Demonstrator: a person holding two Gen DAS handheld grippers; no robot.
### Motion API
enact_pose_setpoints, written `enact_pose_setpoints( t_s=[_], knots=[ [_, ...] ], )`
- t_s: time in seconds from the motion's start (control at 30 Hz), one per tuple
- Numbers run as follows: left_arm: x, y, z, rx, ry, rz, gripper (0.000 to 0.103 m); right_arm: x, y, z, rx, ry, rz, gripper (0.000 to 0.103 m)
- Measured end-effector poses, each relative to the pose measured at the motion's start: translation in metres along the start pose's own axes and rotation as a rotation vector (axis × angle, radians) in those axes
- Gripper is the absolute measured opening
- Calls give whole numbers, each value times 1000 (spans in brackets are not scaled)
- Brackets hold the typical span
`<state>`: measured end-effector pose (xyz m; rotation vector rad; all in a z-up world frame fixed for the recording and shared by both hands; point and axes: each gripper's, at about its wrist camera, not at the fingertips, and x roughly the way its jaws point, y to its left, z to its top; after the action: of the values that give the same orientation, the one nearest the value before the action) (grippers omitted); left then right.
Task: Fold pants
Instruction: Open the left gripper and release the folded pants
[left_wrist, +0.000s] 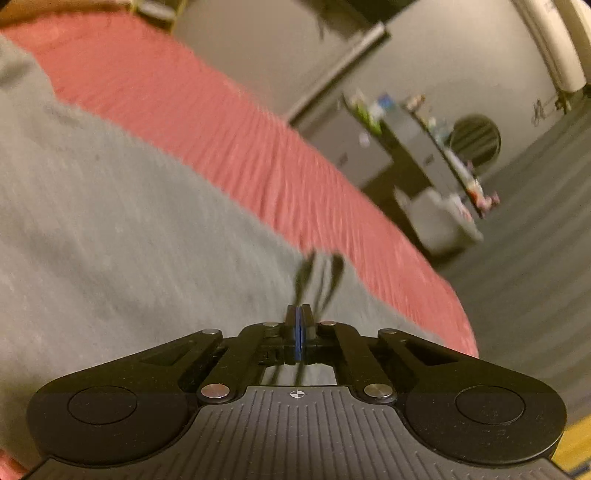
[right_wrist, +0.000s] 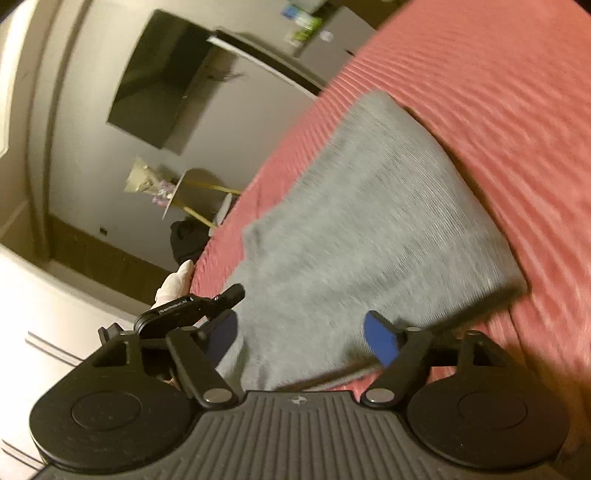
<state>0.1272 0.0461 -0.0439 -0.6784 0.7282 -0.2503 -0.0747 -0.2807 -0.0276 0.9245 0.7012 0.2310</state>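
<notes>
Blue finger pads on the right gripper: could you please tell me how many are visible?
2. One blue pad sits right of the grey pants; the other, shadowed pad sits at their left edge. The right gripper is open.

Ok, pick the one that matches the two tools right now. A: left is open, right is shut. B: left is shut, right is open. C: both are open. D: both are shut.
B: the left tool has its blue pads pressed together over the grey pants, while the right tool has its blue pads spread wide apart with grey cloth showing between them.
</notes>
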Motion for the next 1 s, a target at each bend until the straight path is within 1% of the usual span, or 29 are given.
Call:
enact_pose_setpoints(
  t_s=[0.03,0.07,0.1,0.13,0.17,0.2,0.23,0.27,0.3,0.33,0.37,0.4,0.47,0.53,0.57,0.7,0.73,0.8,0.83,0.93,1.0],
  knots=[
    [-3,-2,0,15,-15,8,1,-1,2,3,-26,-18,-18,70],
    [-4,-6,0,50,-18,17,2,0,4,7,-50,-34,-43,63],
    [-4,-12,-2,95,-10,18,5,0,4,10,-72,-50,-77,52],
    [-3,-18,-7,136,10,4,7,2,4,13,-92,-63,-125,47],
    [0,-26,-12,176,39,-23,15,6,3,16,-109,-72,-181,39],
    [3,-35,-17,210,62,-45,26,10,2,19,-128,-78,-233,34],
    [4,-43,-24,254,81,-65,31,15,1,20,-153,-85,-280,31],
    [6,-52,-30,306,92,-76,39,20,2,20,-170,-85,-311,26],
    [9,-61,-38,366,104,-72,46,24,3,20,-187,-80,-330,26],
    [14,-68,-44,413,121,-52,49,30,4,19,-210,-69,-344,26],
    [20,-73,-50,463,141,-7,54,36,6,19,-239,-59,-360,26],
    [26,-75,-55,493,153,29,53,42,8,19,-262,-48,-372,26],
    [36,-76,-59,508,184,59,53,50,7,20,-296,-31,-394,26],
    [36,-75,-60,500,183,64,53,57,7,20,-307,-30,-407,26],
    [36,-76,-61,507,182,67,53,60,7,20,-308,-35,-412,24],
    [36,-82,-67,534,176,87,47,57,7,19,-309,-38,-412,23],
    [36,-83,-67,529,176,89,46,58,7,19,-309,-38,-411,23],
    [36,-81,-65,513,173,94,39,58,8,19,-309,-39,-411,23],
    [36,-79,-63,501,172,98,39,58,7,19,-310,-39,-412,23],
    [33,-70,-56,453,169,93,39,57,9,16,-326,-41,-421,23],
    [29,-68,-55,434,160,96,41,56,11,14,-347,-44,-429,23]
  ],
)
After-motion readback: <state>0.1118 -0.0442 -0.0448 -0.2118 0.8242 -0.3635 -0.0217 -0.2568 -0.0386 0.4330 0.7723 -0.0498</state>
